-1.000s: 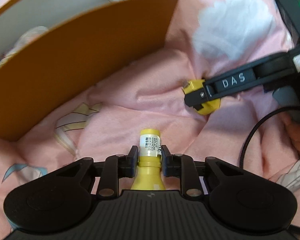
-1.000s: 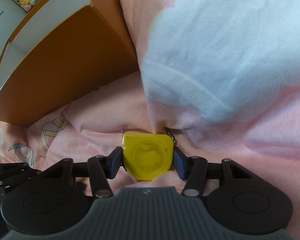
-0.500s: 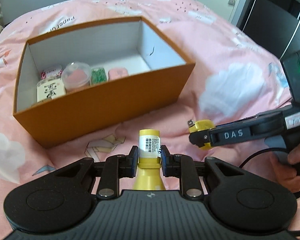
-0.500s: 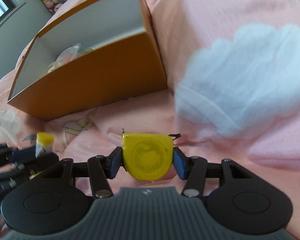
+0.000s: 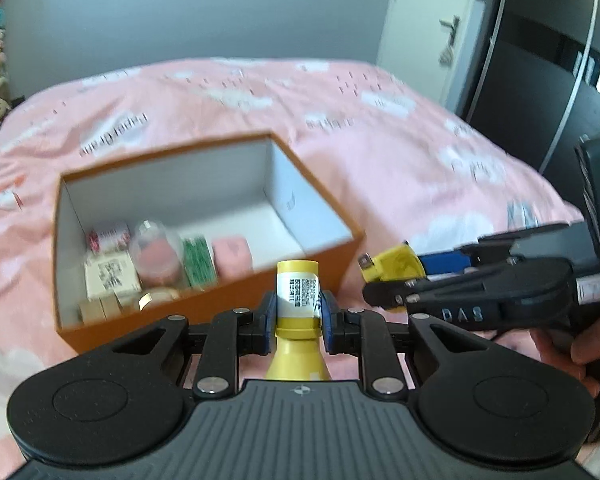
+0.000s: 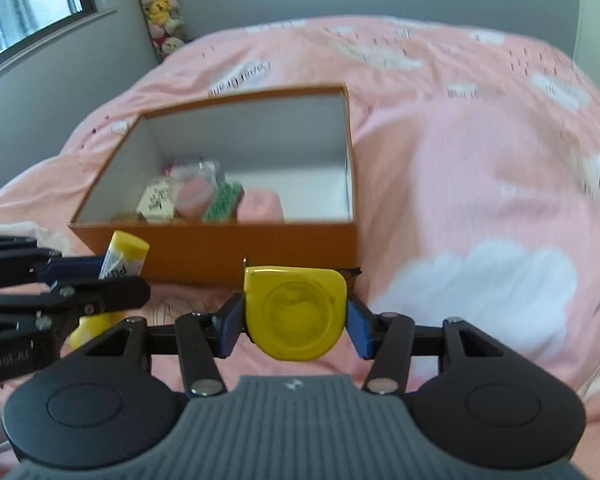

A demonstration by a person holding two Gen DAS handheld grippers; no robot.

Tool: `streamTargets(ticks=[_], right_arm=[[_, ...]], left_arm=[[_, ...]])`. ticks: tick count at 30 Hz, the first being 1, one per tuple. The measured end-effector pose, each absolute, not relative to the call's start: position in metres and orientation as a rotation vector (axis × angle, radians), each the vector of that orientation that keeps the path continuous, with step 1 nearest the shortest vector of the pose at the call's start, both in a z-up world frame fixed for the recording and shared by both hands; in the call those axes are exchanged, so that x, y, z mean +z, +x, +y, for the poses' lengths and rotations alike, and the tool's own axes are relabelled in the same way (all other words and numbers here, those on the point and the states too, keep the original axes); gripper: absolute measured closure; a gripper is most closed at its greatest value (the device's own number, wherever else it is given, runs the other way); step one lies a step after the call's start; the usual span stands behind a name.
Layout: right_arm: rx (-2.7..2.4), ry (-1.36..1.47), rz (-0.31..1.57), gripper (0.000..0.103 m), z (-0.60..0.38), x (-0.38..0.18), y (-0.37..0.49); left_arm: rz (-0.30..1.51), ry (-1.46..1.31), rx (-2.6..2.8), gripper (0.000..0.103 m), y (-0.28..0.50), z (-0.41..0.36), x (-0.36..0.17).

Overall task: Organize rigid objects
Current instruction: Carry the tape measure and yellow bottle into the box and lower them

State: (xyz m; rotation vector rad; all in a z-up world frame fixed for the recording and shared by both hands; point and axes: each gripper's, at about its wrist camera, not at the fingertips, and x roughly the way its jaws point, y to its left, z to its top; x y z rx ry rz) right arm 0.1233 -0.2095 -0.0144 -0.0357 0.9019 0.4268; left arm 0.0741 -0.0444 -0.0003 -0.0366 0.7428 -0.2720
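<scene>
My left gripper (image 5: 298, 312) is shut on the neck of a yellow bottle (image 5: 298, 300) with a white label, held in the air in front of the orange box (image 5: 204, 304). My right gripper (image 6: 294, 320) is shut on a yellow tape measure (image 6: 296, 312), also lifted, just right of the left one. In the left wrist view the tape measure (image 5: 394, 268) shows at the right in the right gripper's fingers (image 5: 396, 294). In the right wrist view the bottle (image 6: 122, 260) shows at the left. The box (image 6: 220, 248) is open on top, with free floor at its right end.
The box holds several small items at its left end: a pink block (image 5: 232, 254), a green packet (image 5: 198, 258), a clear round tub (image 5: 158, 254), white cartons (image 5: 110, 276). All rests on a pink bed cover (image 5: 380, 152). A door and dark wardrobe (image 5: 540, 60) stand at right.
Both grippers have risen from the bed cover with their objects and now look down over the box's near wall into its inside. The grips have not changed.
</scene>
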Motion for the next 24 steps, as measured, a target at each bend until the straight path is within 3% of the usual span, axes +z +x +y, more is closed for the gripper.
streamTargets(ticks=[14, 24], right_arm=[[0.485, -0.174, 0.741, 0.049, -0.186, 0.03, 0.172], [0.551, -0.306, 0.837, 0.049, -0.153, 0.003, 0.231]], left_arm=[[0.622, -0.15, -0.141, 0.079, 0.137, -0.028, 0.033], [0.678, -0.213, -0.179, 0.079, 0.193, -0.013, 0.004]])
